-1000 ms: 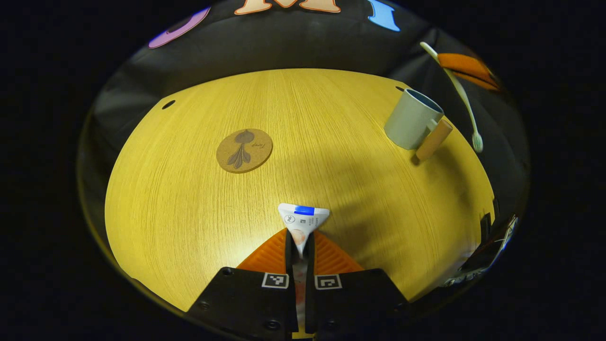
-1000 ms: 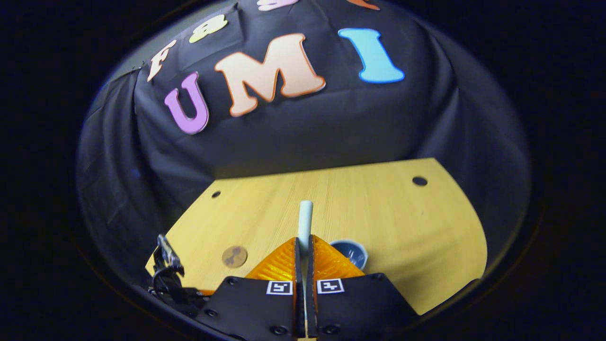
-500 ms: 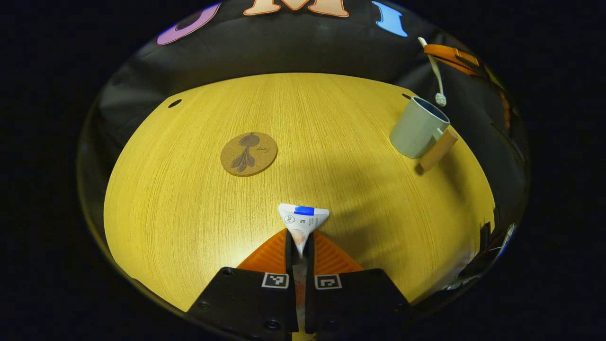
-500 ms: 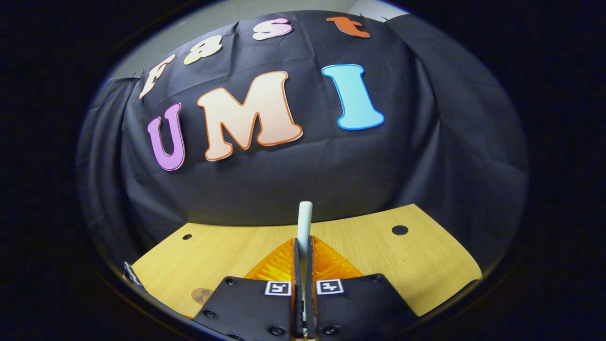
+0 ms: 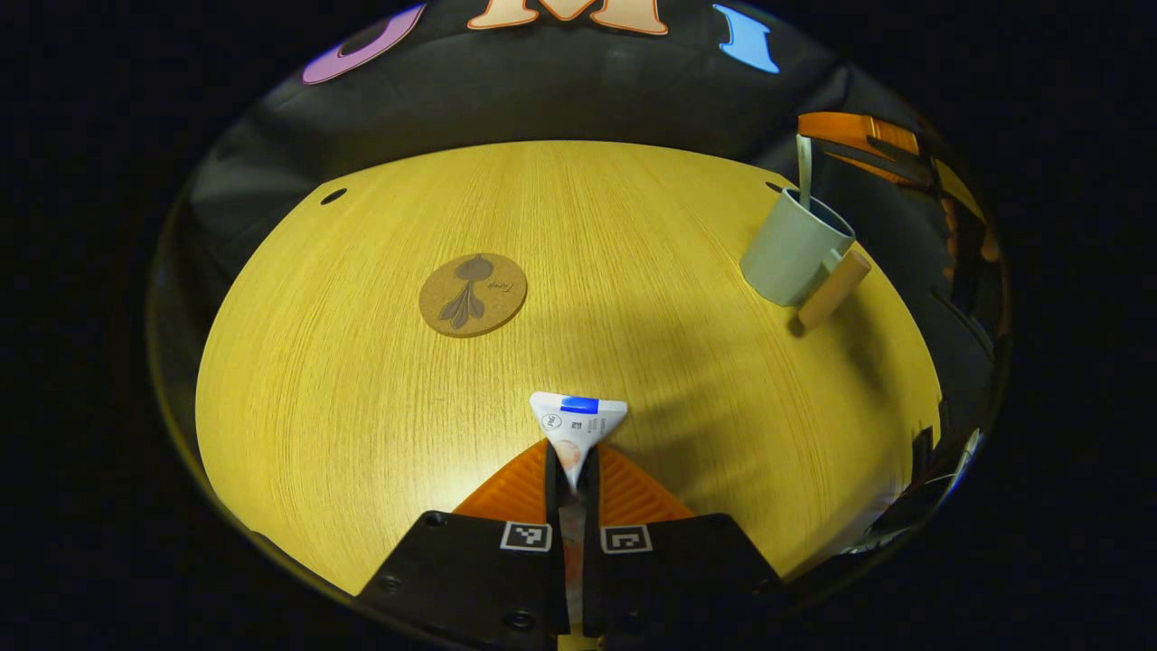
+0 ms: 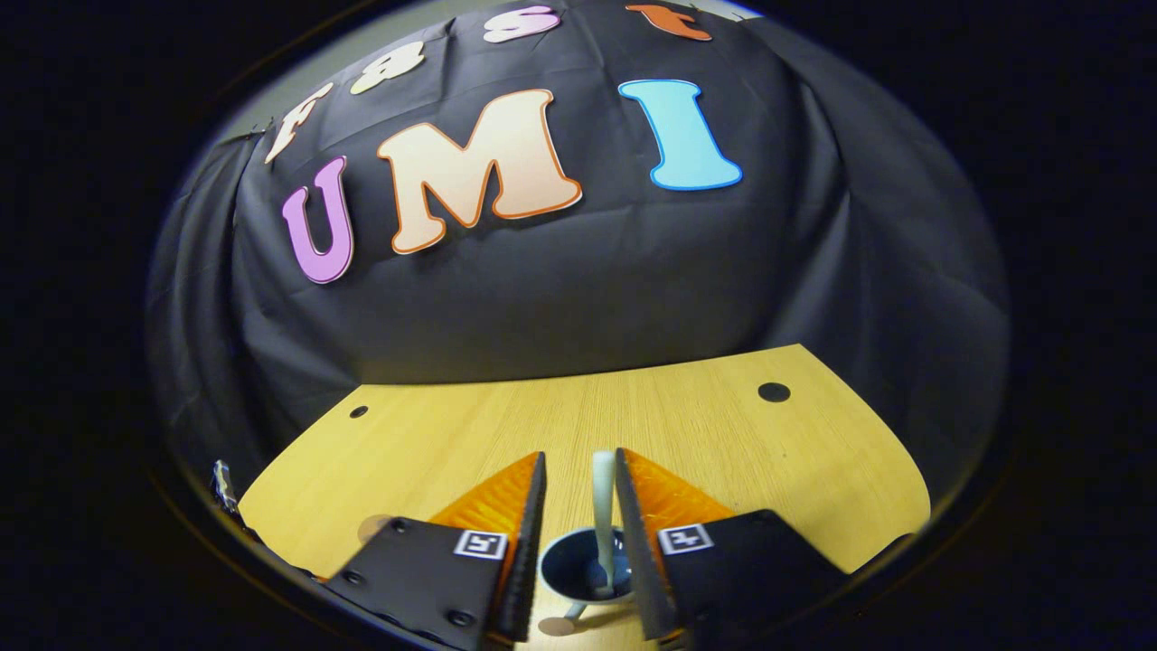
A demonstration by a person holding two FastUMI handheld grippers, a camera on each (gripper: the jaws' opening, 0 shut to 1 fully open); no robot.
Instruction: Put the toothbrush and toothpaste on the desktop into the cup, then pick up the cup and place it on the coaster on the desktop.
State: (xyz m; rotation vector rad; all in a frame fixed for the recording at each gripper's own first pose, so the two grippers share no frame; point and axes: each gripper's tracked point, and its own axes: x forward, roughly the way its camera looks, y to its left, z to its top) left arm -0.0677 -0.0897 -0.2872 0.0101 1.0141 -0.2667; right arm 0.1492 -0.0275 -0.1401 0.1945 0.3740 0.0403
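My left gripper [image 5: 571, 463] is shut on the tail end of the white toothpaste tube [image 5: 578, 418], held low over the wooden desktop [image 5: 362, 407]. A pale green cup [image 5: 791, 249] with a wooden handle [image 5: 833, 289] stands at the far right, and the toothbrush [image 5: 803, 172] sticks up out of it. The right gripper's orange fingers [image 5: 854, 131] hover just above that cup. In the right gripper view my right gripper [image 6: 578, 475] is open, its fingers on either side of the toothbrush [image 6: 603, 506], which stands in the cup [image 6: 578, 579] directly below. The round cork coaster [image 5: 472, 294] lies left of centre.
Small round holes [image 5: 333, 196] mark the desktop's far corners. Black cloth walls close off the back and sides. The desktop [image 6: 723, 452] stretches between the cup and the coaster [image 6: 372, 526], with the toothpaste tube above its near middle.
My right gripper brought the toothbrush over the cup, lowered it in head first and opened. The left gripper with the toothpaste has barely moved.
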